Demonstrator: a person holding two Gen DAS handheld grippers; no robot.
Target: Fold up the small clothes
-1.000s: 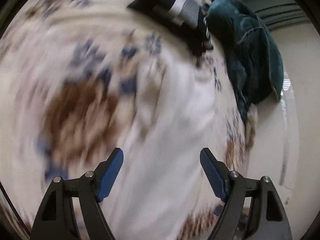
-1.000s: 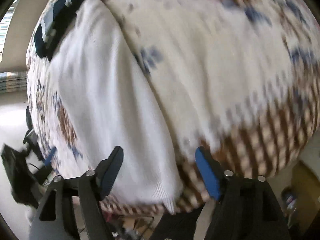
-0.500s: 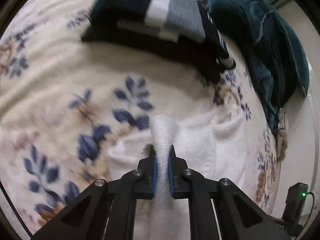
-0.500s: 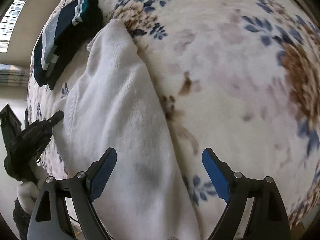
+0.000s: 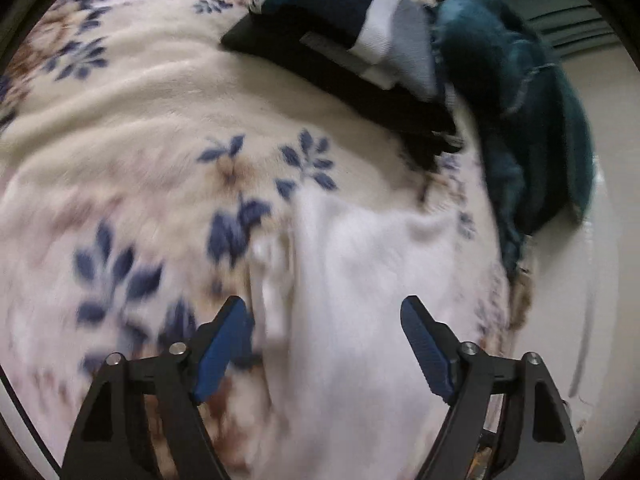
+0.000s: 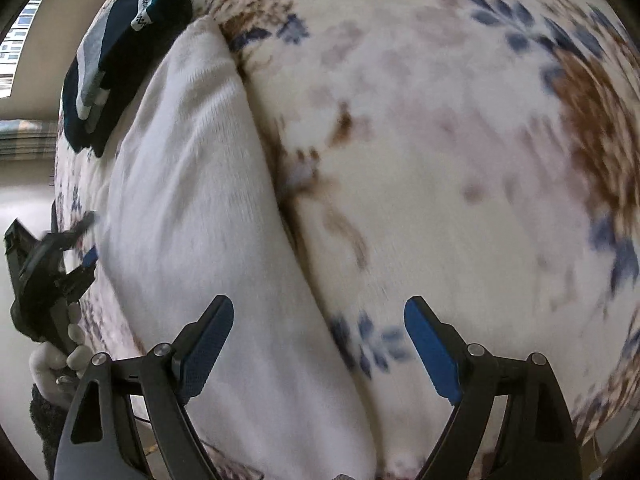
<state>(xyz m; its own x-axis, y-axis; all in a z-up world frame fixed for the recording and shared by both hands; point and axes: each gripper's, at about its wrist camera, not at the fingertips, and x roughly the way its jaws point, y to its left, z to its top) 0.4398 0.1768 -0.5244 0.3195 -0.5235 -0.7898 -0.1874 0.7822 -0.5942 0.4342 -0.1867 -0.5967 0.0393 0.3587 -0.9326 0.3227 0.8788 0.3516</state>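
A white knitted garment [image 5: 360, 280] lies stretched along the floral blanket [image 5: 140, 120]. In the right wrist view the white garment [image 6: 192, 200] runs from near the dark folded stack toward me. My left gripper [image 5: 322, 308] hovers over its upper end. Its jaws are opening, the cloth lies loose beneath them, and the pads press nothing. My right gripper [image 6: 319, 306] stands open over the garment's right edge, with one finger above the cloth and the other above the blanket [image 6: 440, 120]. The left gripper [image 6: 90, 236] also shows at the garment's far left side, held by a gloved hand [image 6: 52, 356].
A folded stack of dark and striped clothes [image 5: 360, 40] lies beyond the white garment, and the same stack [image 6: 108, 64] shows in the right wrist view. A crumpled teal garment [image 5: 520, 120] sits at the bed's edge beside it. Pale floor lies past the blanket's edge.
Half a second ago my left gripper was shut on a raised fold of the white garment; it has let go and stands open. My right gripper has sunk closer to the cloth and stayed open.
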